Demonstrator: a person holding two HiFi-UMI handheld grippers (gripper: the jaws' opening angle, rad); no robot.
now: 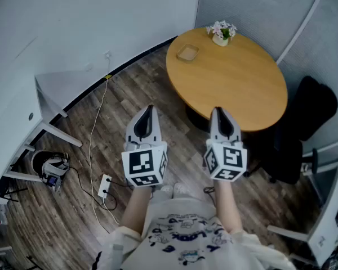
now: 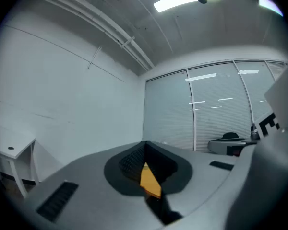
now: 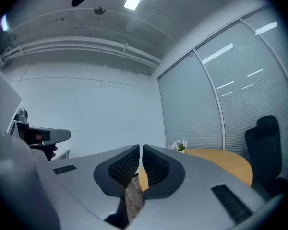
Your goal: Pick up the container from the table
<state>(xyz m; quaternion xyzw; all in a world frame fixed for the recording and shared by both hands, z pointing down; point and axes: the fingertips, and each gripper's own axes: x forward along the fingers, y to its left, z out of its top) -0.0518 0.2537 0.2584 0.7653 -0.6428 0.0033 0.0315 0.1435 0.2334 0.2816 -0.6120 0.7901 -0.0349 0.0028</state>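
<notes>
Ahead, flowers stand near the container; left gripper, right gripper fingers pressed together.

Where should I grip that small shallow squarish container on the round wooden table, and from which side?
Pinch the near rim of the shallow squarish container, probably from above: it lies flat and low, with the small flower pot standing beyond it.

The round wooden desk is honey-yellow; the small square container looks clear, perhaps tan-tinted. Left claw and right claw carry black-and-white marker cubes.
</notes>
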